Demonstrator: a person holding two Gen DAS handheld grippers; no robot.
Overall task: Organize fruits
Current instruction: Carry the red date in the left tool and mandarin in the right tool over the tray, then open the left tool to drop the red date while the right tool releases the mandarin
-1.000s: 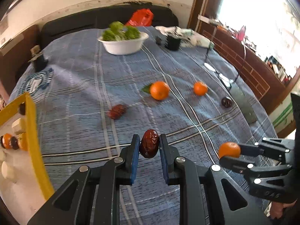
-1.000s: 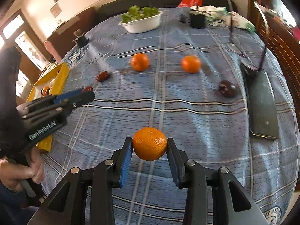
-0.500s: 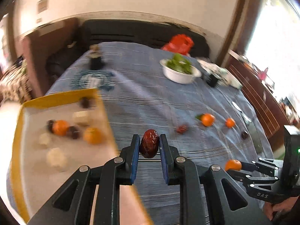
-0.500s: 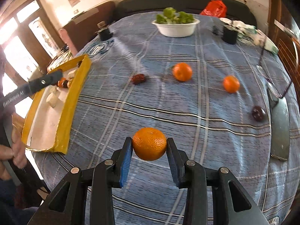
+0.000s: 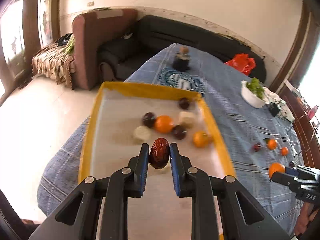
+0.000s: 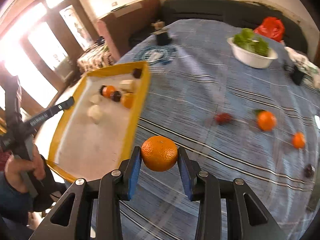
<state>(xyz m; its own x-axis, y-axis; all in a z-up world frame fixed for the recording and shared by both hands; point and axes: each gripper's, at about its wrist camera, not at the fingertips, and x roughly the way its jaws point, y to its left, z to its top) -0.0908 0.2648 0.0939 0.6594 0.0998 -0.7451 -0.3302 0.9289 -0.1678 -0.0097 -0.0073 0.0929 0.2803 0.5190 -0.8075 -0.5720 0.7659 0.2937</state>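
Risk of collision on release: left gripper (image 5: 159,156) fingers clamp a date (image 5: 159,155) above the crowded tray (image 5: 212,118), while right gripper (image 6: 159,160) fingers pinch an orange (image 6: 159,153) short of its rim.

Red date (image 5: 159,155): wrinkled, glossy, upright, pinched between blue pads above the near half of the yellow-rimmed tray (image 5: 212,118). Orange (image 6: 159,153): round, pitted skin, clamped at its sides over the blue striped cloth just beside the tray's rim. In the tray, clustered toward its far end: two oranges, several dark round fruits and pale chunks; loose on the cloth, well apart from the tray, lie a red date (image 6: 223,117), two oranges (image 6: 266,120) and a dark fruit (image 6: 309,170).
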